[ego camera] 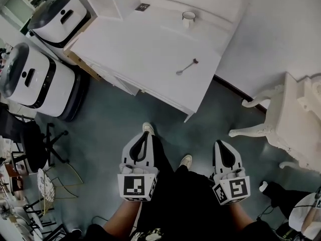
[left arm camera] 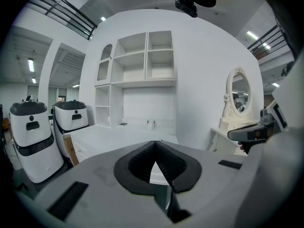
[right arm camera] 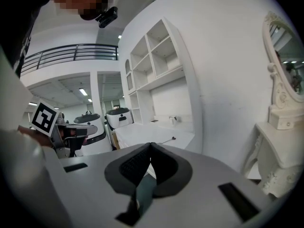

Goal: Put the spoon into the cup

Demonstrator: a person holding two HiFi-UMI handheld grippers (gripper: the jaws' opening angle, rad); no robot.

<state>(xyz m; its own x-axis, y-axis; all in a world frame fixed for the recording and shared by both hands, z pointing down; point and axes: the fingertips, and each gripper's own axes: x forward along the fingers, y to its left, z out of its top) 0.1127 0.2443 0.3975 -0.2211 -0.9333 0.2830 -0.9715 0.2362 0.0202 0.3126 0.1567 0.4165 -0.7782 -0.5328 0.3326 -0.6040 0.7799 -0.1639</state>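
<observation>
Looking down through the head view, I see the left gripper (ego camera: 147, 134) and the right gripper (ego camera: 219, 144) held low above the grey floor (ego camera: 105, 129), in front of the person's legs and well short of the white table (ego camera: 145, 49). The spoon (ego camera: 186, 67) lies flat and at a slant on the bare top, toward the table's right side and near its front edge. The cup (ego camera: 188, 17) stands upright by the far edge, well apart from the spoon and almost straight beyond it. In the left gripper view the fingers (left arm camera: 140, 164) meet at their tips with nothing between them. The cup (left arm camera: 150, 123) shows small on the table past them, below a white shelf unit (left arm camera: 145, 61). In the right gripper view the fingers (right arm camera: 128, 166) are likewise pressed together and empty. The spoon (right arm camera: 167, 140) and cup (right arm camera: 174, 119) are both far ahead on the table. Two white machines with dark lids (ego camera: 35, 77) stand on the floor by the table's left end. An ornate white dressing table (ego camera: 293, 122) sits off to the right.
</observation>
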